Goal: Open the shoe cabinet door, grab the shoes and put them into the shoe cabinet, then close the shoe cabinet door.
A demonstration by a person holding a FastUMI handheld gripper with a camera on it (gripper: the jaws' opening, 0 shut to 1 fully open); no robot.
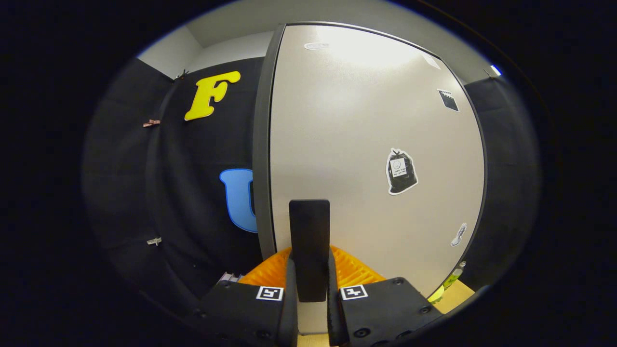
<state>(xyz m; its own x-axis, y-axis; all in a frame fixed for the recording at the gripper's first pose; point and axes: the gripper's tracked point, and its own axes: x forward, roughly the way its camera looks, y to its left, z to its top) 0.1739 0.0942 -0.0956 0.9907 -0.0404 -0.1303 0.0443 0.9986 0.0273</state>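
The gripper (309, 284) is clamped on the dark upright handle (309, 241) of the shoe cabinet door (366, 144), both fingers pressing its sides. The pale door fills the space beyond the fingers, its dark edge (262, 144) just left of the handle. A sticker of a black bag (401, 171) sits on the door to the right of the handle (a smaller sticker (458, 234) lies lower, near the door's right rim). A yellow-green object (446, 284) shows below the door's lower right corner.

Black cloth wall (193, 202), pale ceiling (231, 19)
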